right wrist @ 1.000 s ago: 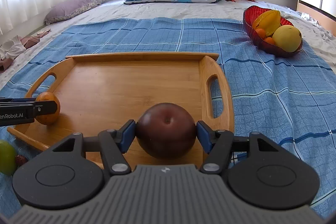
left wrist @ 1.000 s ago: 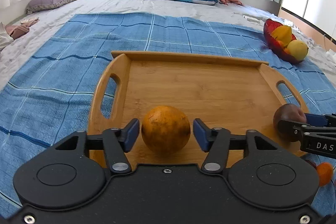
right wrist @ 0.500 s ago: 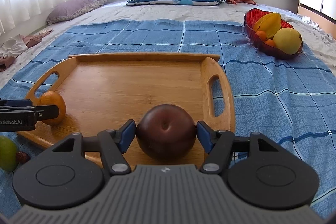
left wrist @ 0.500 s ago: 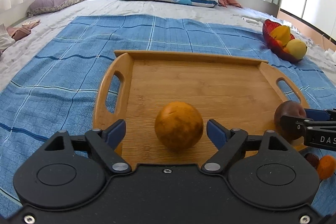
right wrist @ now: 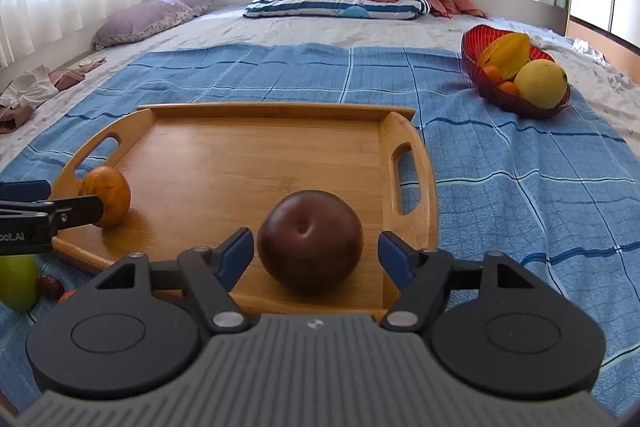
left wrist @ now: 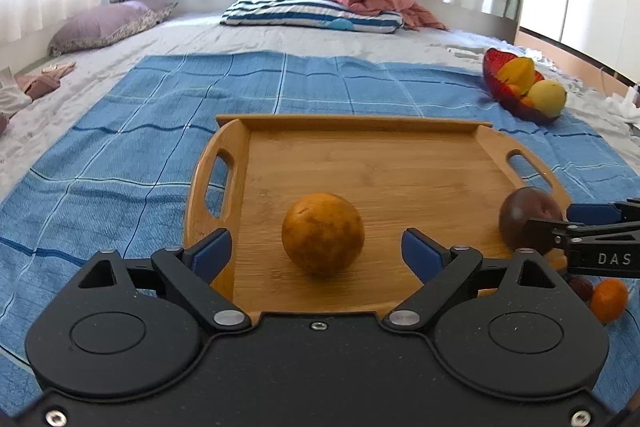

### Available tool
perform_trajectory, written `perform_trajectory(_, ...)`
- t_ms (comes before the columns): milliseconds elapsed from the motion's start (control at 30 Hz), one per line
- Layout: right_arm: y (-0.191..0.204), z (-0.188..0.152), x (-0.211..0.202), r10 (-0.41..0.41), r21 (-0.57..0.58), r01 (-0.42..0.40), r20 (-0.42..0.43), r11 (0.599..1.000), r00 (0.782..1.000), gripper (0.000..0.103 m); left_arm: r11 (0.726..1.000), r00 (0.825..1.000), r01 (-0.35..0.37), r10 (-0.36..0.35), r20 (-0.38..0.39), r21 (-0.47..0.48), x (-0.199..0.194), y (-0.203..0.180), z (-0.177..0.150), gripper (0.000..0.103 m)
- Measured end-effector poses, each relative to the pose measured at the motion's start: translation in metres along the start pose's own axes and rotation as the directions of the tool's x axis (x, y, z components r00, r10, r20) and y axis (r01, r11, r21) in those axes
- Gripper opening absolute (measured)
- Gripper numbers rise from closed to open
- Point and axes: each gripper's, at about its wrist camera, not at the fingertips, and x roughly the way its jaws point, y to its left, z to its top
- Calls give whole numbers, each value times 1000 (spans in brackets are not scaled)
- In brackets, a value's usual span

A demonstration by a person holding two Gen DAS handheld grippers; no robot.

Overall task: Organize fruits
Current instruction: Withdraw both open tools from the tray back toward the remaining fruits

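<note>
An orange (left wrist: 323, 233) rests on the wooden tray (left wrist: 368, 163); my left gripper (left wrist: 316, 253) is open, its blue pads well clear of the fruit on both sides. A dark red plum (right wrist: 310, 239) rests on the tray (right wrist: 256, 151) near its right handle; my right gripper (right wrist: 316, 255) is open, with small gaps between pads and plum. The plum also shows in the left wrist view (left wrist: 528, 213), the orange in the right wrist view (right wrist: 108, 191).
A red bowl (right wrist: 474, 67) with star fruit, a yellow fruit and small oranges sits far right on the blue blanket (right wrist: 520, 195). A green fruit (right wrist: 18, 283), a small dark red fruit (right wrist: 48, 285) and a small orange (left wrist: 608, 299) lie before the tray. Pillows lie at the back.
My left gripper opened wide and let the orange go onto the tray. My right gripper opened off the plum, which now rests on the tray. Both grippers have drawn back a little.
</note>
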Motion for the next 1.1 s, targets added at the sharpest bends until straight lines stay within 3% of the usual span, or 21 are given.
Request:
perform_trajectory(633, 1, -25, -34, -26, -34, 30, 115, 999, 993, 102, 999, 996, 18, -22, 81, 47, -50, -5, -29, 96)
perform_trajectory(1100, -3, -69, -50, -68, -32, 78, 248, 996, 966, 103, 1000, 993, 11, -11, 119, 1, -63, 4, -59, 103)
